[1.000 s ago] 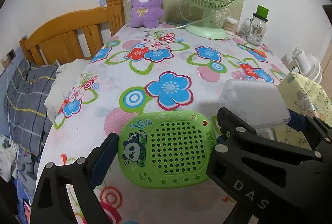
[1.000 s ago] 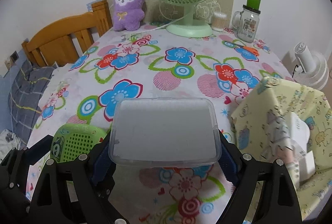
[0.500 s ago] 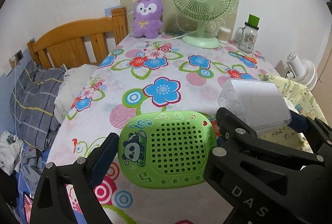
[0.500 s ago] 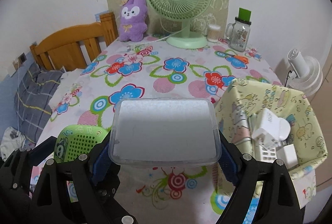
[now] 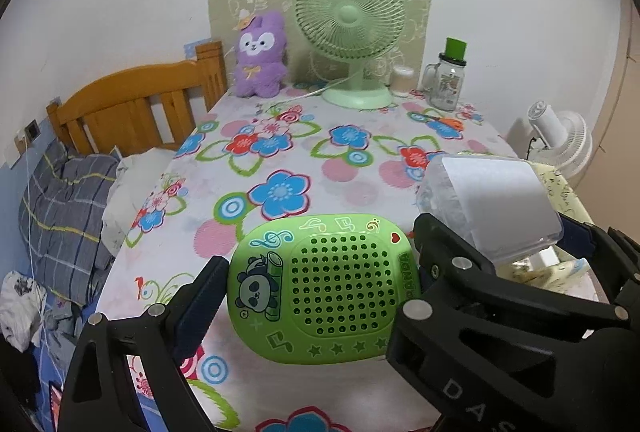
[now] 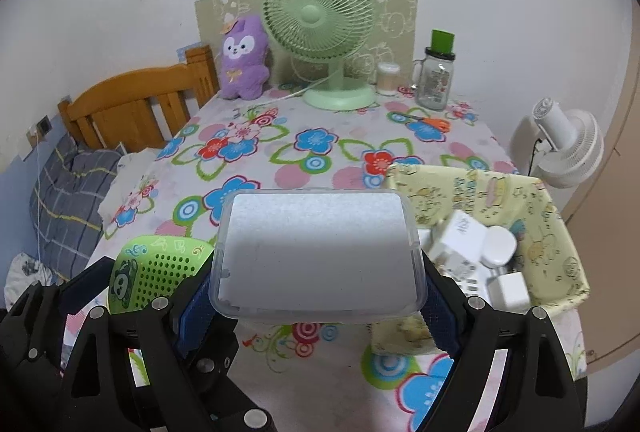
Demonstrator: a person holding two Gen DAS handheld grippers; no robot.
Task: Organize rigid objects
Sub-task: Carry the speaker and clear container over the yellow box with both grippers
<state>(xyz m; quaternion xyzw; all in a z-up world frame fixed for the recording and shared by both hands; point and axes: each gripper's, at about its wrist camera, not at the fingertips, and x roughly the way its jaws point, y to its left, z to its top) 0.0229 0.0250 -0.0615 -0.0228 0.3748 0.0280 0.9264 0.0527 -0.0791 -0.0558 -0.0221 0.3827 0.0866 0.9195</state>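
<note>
My left gripper (image 5: 320, 290) has its two jaws spread wide and pressed on the short ends of a bright green perforated plastic case with a panda printed on it (image 5: 324, 288), which I hold flat, clear of the table. My right gripper (image 6: 316, 296) is likewise wide, clamped on the two ends of a clear rectangular plastic box with a frosted white lid (image 6: 316, 252), also lifted off the surface. The two held things sit side by side, the green case to the left of the clear box, close together.

Under both lies a table covered with a white cloth printed with blue, red and pink flowers (image 6: 280, 151). At its right edge, just beside the clear box, stands a pale yellow fabric basket with cartoon prints (image 6: 532, 199), holding white plug adapters and chargers (image 6: 468, 236).

At the far end, against the white wall, stand a mint-green desk fan (image 6: 320, 15), a purple plush rabbit (image 6: 242, 59), a small round cotton-swab tub (image 6: 388, 77) and a glass mug jar with a green lid (image 6: 434, 79). A wooden bed headboard (image 6: 132, 99) and grey checked bedding (image 6: 64, 191) lie to the left; a white floor fan (image 6: 568, 147) is off to the right.
</note>
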